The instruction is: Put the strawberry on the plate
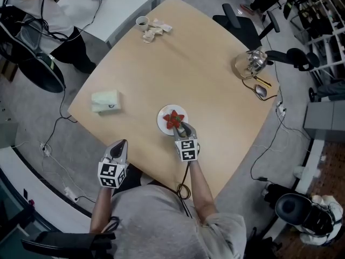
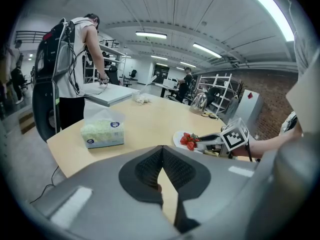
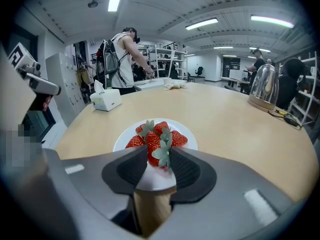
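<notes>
A white plate [image 1: 161, 117] near the table's front edge carries several red strawberries [image 1: 173, 120]. My right gripper [image 1: 183, 127] reaches over the plate's near rim. In the right gripper view its jaws [image 3: 156, 151] close on one leafy strawberry [image 3: 154, 146], held just above the plate [image 3: 190, 134] and against the others. My left gripper [image 1: 119, 146] hangs off the table's front edge, left of the plate. Its jaws [image 2: 162, 149] meet at the tips with nothing between them. The left gripper view shows the plate [image 2: 178, 139] and the right gripper [image 2: 200, 140] off to the right.
A tissue box [image 1: 105, 101] sits at the table's left side. A glass kettle [image 1: 251, 62] with a cable stands at the far right. A cup [image 1: 142, 21] and crumpled paper [image 1: 156, 30] lie at the far edge. A person [image 1: 48, 4] stands at a neighbouring table.
</notes>
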Motion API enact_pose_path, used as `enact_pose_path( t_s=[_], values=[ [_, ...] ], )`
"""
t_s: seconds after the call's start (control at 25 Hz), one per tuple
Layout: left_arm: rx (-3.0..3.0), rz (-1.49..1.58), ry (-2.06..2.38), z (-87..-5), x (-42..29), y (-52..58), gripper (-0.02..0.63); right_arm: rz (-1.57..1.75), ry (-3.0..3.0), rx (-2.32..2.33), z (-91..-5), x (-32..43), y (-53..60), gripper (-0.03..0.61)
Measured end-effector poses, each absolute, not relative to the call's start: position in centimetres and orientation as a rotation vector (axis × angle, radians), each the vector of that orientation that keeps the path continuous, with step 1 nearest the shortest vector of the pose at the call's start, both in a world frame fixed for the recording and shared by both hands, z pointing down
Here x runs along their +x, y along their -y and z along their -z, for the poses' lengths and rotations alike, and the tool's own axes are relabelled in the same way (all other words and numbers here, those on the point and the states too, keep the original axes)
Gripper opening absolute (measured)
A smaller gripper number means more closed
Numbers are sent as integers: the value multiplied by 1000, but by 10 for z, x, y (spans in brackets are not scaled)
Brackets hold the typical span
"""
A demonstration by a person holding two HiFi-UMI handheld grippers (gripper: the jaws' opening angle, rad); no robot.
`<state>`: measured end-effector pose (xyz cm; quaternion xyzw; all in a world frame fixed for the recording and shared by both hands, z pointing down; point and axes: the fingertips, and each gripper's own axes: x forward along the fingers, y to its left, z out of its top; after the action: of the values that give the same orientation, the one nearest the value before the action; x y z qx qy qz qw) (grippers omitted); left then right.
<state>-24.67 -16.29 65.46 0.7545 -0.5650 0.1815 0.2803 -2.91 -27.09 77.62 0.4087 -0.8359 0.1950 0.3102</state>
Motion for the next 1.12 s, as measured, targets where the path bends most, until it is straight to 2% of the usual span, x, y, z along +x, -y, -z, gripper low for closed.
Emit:
enact_pose_path(
  t_s=[0.4,0.6,1.12],
  values=[
    [2026,-488,1507,-657,-245,164,18,-540,2226,1091,-777,-30,273,160],
    [2034,-487,1508,-653,-246,162,18,-547,2221,1121,-773,-29,272,193],
    [2134,-461,1455,-638,-238,170,18,-542,2259,1216,-737,-26,265,215]
  ],
)
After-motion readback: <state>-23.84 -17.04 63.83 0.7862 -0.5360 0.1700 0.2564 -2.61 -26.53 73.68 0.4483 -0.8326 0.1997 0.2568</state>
